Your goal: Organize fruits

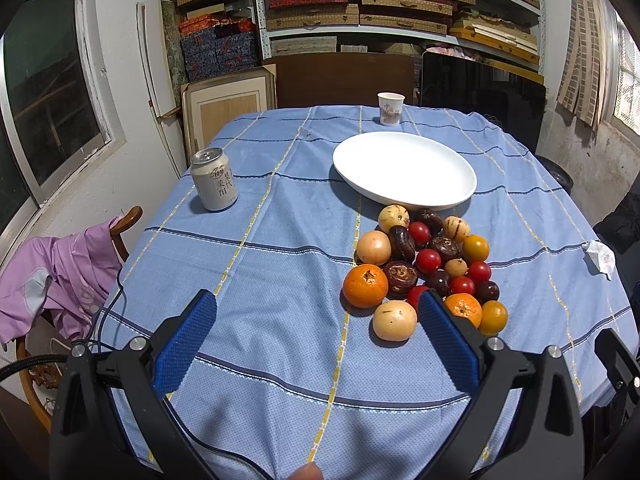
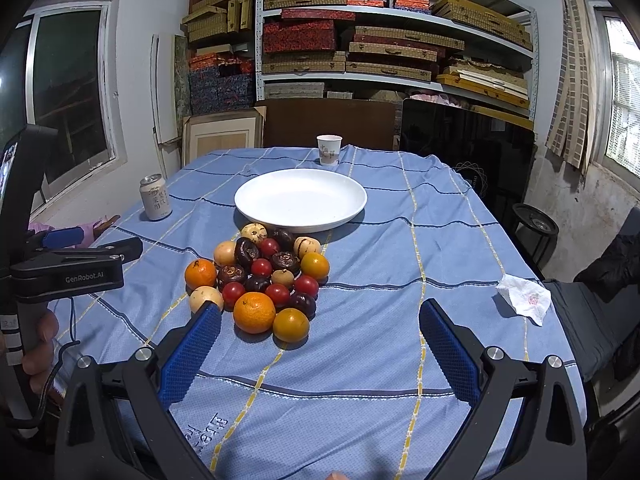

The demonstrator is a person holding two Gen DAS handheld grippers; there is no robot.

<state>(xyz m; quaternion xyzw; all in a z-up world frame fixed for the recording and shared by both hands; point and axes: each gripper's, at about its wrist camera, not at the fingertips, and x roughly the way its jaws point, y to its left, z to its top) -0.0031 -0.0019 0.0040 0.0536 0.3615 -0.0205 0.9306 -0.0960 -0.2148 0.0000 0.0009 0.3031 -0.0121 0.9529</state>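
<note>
In the left wrist view we hold the left gripper (image 1: 316,300) spread wide, gripping nothing. The fruit pile (image 1: 428,268) sits centre right, just below the white plate (image 1: 404,168). A can (image 1: 214,180) with Chinese characters stands left.

In the right wrist view our right gripper (image 2: 320,312) is likewise spread, the fruit at centre left. "GenRobot.AI" reads on the other gripper's body at left.

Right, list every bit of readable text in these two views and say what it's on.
"GenRobot.AI": on the black body of the left tool.
Can: large Chinese characters, too blurred to quote.
Paper cup: printed characters, too small to read.
Tablecloth: embroidered marks at the near edge, not legible.
</note>
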